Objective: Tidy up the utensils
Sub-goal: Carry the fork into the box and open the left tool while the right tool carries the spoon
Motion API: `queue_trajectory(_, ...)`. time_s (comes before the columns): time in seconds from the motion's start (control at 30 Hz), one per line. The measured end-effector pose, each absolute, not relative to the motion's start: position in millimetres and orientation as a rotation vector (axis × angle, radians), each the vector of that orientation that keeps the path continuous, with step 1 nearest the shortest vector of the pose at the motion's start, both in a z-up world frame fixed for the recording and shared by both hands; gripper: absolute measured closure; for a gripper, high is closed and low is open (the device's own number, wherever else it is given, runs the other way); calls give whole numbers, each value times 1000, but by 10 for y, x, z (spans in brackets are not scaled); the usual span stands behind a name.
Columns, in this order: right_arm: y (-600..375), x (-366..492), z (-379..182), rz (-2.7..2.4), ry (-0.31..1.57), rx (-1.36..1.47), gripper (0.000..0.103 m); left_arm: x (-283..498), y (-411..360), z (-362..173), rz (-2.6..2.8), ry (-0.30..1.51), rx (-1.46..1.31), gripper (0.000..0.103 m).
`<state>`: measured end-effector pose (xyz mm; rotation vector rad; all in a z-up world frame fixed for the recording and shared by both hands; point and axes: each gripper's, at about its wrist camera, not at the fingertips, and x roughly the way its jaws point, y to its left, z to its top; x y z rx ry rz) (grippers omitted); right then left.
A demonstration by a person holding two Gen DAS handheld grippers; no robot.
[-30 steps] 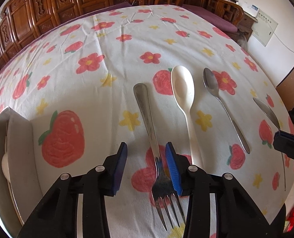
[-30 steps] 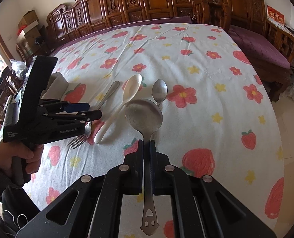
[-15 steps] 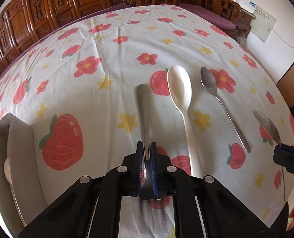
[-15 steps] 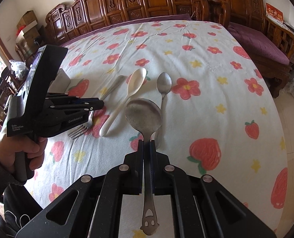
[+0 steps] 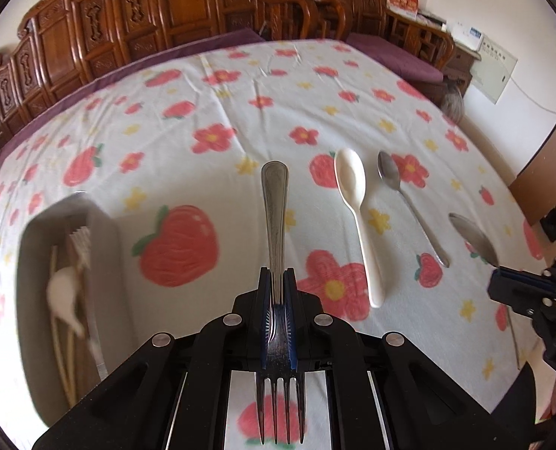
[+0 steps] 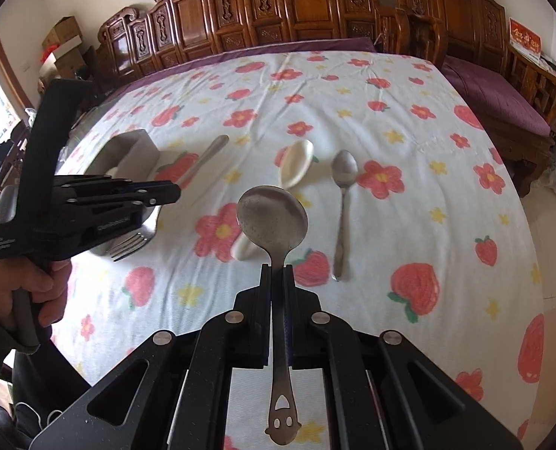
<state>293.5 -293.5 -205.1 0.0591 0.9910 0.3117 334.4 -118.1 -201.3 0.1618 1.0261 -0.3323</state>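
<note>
Now the left gripper [image 5: 278,281] is clamped on the fork [image 5: 276,217], held clear of the cloth [image 5: 203,112], handle forward, tines back toward the camera. Right gripper [image 6: 277,277] grips a round steel spoon [image 6: 272,217] by its stem. White spoon [image 5: 354,202] and teaspoon [image 5: 401,195] lie on the cloth; grey holder [image 5: 101,232] sits left.

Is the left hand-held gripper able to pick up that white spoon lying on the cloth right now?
Probably not yet. The left hand-held gripper is shut on the fork, so nothing else fits between its jaws. The white spoon itself lies uncovered on the tablecloth, so it looks reachable once the fork is put down.
</note>
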Motion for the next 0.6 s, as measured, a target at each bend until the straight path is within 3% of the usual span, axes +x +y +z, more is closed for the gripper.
queue_trajectory(0.6,-2347,3098,-1487,376,914,63,96,3053,-328,-1290,-301,940,109,97)
